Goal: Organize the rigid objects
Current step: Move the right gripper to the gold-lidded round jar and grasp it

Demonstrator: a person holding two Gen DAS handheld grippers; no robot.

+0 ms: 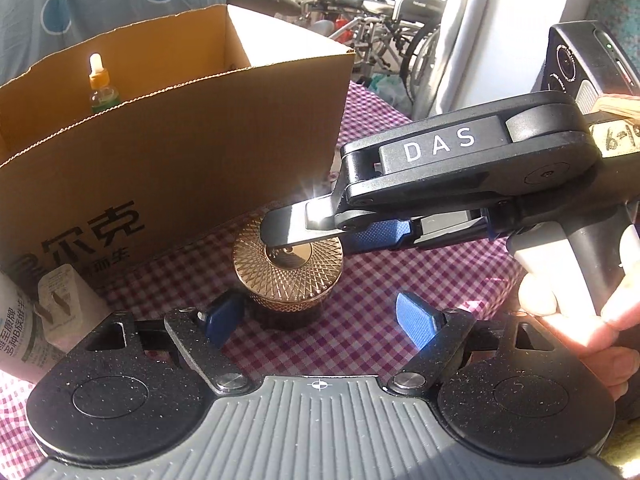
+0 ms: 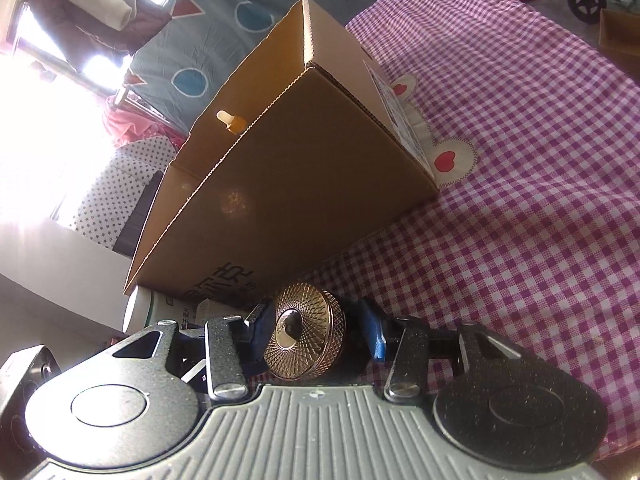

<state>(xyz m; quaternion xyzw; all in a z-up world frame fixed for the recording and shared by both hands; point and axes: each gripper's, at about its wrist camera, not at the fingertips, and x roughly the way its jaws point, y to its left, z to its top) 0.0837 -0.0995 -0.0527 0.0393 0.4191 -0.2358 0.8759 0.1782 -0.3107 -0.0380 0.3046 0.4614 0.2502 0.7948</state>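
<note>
A dark jar with a gold knurled lid (image 1: 288, 268) (image 2: 306, 338) sits low over the purple checked cloth, in front of an open cardboard box (image 1: 180, 140) (image 2: 300, 180). My right gripper (image 2: 312, 330) (image 1: 320, 236) reaches in from the right in the left wrist view, and its blue pads (image 2: 374, 338) press the jar's sides. It is shut on the jar, which looks tilted in the right wrist view. My left gripper (image 1: 320, 318) stands open just short of the jar, with nothing between its blue pads (image 1: 416, 320). A dropper bottle (image 1: 102, 84) (image 2: 230, 120) stands upright inside the box.
A white bottle (image 1: 20, 328) (image 2: 146, 312) and a small carton (image 1: 64, 296) stand against the box's near left corner. A person's hand (image 1: 580, 312) holds the right gripper's handle. Checked cloth (image 2: 520, 220) stretches away to the right; wheelchairs (image 1: 384, 20) stand beyond the table.
</note>
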